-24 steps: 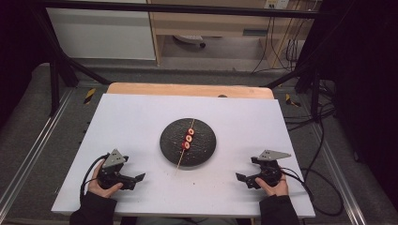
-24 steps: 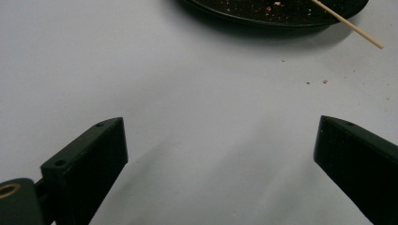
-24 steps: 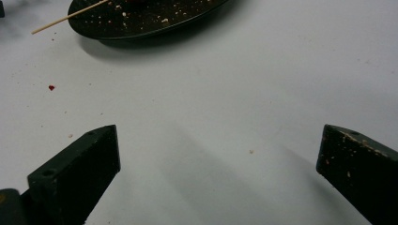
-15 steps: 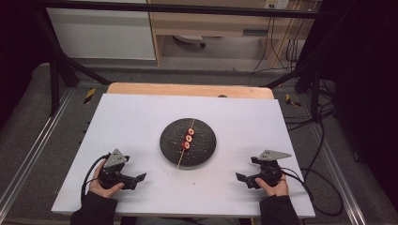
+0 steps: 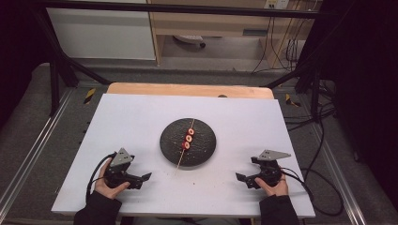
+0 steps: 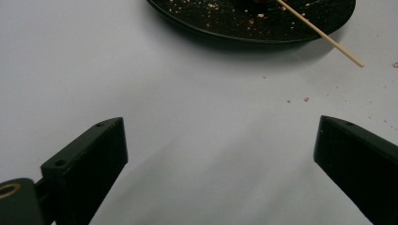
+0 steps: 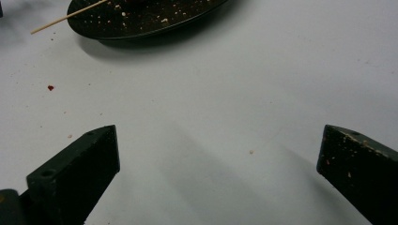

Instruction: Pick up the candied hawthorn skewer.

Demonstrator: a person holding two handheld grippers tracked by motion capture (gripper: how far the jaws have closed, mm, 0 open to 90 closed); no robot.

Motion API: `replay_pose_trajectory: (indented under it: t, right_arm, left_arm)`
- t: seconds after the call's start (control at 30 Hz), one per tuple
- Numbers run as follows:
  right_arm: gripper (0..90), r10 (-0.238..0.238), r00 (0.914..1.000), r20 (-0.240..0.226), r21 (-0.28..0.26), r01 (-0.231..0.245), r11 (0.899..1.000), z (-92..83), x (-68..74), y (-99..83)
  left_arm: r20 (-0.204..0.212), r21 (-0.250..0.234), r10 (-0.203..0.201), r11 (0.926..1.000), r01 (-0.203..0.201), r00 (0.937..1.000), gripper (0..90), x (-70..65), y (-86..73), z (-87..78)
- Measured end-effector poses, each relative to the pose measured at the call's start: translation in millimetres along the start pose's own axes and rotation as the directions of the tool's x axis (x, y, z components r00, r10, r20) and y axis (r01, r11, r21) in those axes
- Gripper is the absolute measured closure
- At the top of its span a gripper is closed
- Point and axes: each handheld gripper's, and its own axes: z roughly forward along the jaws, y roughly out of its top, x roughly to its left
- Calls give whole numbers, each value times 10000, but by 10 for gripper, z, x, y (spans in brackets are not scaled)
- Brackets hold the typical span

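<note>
On a white worktop ringed by black framing and a grey floor, a skewer of red slices lies across a black plate at centre, while the left claw and right claw rest near, jaws wide and empty, everything unmoved since earlier.

- Bare white desk lies between each hand-held gripper and the black plate at the middle.
- The plate is the sole obstacle on the desk; a wooden skewer juts over its near rim.
- Both far corners stand free.
</note>
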Motion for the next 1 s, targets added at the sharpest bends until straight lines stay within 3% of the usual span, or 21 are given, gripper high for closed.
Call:
replay_pose_trajectory:
  t: [0.47, 0.73, 1.0]
  right_arm:
    - [5, -20, 10000, 76, -6, 20, 10000, -14, -5, 5]
    - [5, -12, 9999, 116, 20, 12, 10000, -10, -5, 4]
    - [5, 3, 9999, 121, 8, -3, 10000, -7, -5, 5]
  left_arm:
    - [-56, -114, 65, 9999, -65, 10000, 38, -220, 340, 74]
    - [-119, 139, -42, 9999, 43, 9999, 54, -371, 620, 294]
    - [-177, 493, -210, 9985, 218, 9996, 102, -453, 767, 510]
